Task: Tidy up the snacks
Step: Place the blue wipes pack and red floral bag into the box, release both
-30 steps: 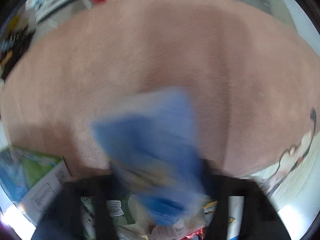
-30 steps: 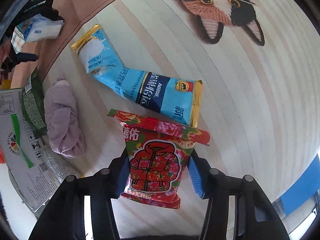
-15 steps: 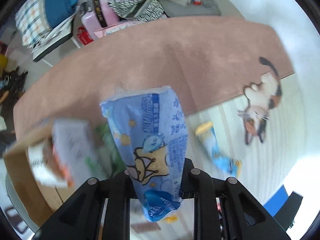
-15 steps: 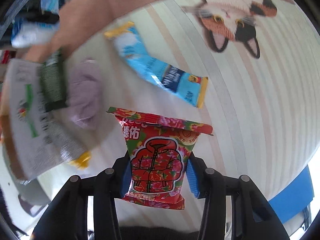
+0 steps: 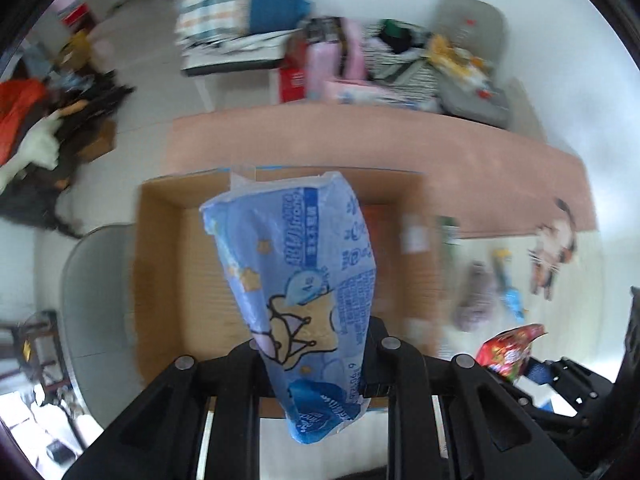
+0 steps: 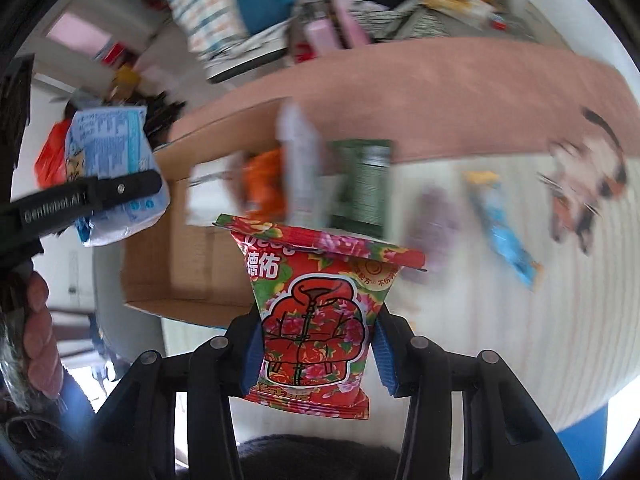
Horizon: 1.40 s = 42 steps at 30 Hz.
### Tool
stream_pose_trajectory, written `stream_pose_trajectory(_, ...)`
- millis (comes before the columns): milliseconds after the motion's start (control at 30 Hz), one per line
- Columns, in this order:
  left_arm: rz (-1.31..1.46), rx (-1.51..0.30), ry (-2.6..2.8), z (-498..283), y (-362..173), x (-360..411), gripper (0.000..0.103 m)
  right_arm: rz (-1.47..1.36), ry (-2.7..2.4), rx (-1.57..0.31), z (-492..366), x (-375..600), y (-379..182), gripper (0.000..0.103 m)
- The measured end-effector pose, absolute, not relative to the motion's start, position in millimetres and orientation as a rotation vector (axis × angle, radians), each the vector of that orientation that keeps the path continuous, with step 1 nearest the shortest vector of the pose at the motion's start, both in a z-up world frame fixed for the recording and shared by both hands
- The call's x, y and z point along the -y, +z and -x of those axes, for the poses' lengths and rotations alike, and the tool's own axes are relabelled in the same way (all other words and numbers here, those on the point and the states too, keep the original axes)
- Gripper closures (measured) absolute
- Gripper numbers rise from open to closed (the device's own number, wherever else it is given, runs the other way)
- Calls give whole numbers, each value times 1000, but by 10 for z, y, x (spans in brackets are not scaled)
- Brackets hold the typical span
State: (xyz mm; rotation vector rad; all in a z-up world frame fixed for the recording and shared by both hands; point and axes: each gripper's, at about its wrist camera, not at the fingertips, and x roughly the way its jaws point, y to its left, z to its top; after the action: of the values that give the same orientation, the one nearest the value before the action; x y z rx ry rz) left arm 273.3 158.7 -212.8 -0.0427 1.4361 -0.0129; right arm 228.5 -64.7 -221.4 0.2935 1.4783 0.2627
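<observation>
My left gripper (image 5: 316, 344) is shut on a pale blue snack bag (image 5: 304, 264) with a cartoon print, pointing straight down over an open cardboard box (image 5: 192, 272). My right gripper (image 6: 316, 344) is shut on a red floral snack bag (image 6: 316, 312), its blue pads (image 6: 384, 352) pressing both sides, above the box's near right corner (image 6: 192, 268). In the right wrist view the left gripper (image 6: 92, 200) and its blue bag (image 6: 108, 148) show at upper left. Orange (image 6: 264, 184), white (image 6: 300, 168) and green (image 6: 364, 184) packets lie blurred at the box's right side.
On the striped cat-print mat (image 6: 520, 320) lie a long blue packet (image 6: 500, 224) and a purple bundle (image 6: 434, 224). A pink rug (image 5: 400, 148) runs behind the box. A grey seat (image 5: 96, 288) is under the box's left side. Clutter lines the far wall.
Both grippers have risen and swung from over the rug and mat to above the cardboard box, each keeping its bag. The right wrist has rolled.
</observation>
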Motion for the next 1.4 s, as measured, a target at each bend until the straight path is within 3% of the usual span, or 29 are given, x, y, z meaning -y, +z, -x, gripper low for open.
stream_pose_trajectory(333, 41, -1588, 128, -3216, -3147, -2581, 85, -113, 246, -1625, -2736, -487, -2965, 55)
stream_pose_trajectory(800, -57, -1768, 13, -3621, -3980, -2451, 80, 70, 170, -1752, -2795, -822, -3968, 55)
stream_pose_trajectory(933, 18, -1778, 31, -3632, -3963, -2538, 65, 77, 155, -1787, -2779, -847, -4065, 53)
stream_pose_trajectory(1000, 52, -1756, 39, -3647, -3840, -2594, 49, 71, 161, -1792, -2794, -846, -4050, 45)
stream_pose_trajectory(1033, 48, -1727, 40, -3654, -3744, -2611, 29, 65, 170, -1784, -2803, -844, -4017, 36)
stream_pose_trajectory(1067, 33, -1696, 50, -3650, -3641, -2617, 15, 49, 192, -1763, -2823, -850, -3914, 31)
stream_pose_trajectory(1133, 19, -1651, 44, -3628, -3461, -2614, 14, 51, 201, -1720, -2843, -847, -3713, 27)
stream_pose_trajectory(1233, 41, -1575, 28, -3476, -3118, -2582, 4, 57, 199, -1652, -2790, -816, -3429, 3)
stream_pose_trajectory(1400, 27, -1430, 26, -3036, -2549, -2430, 3, 33, 204, -1528, -2579, -752, -2915, 0)
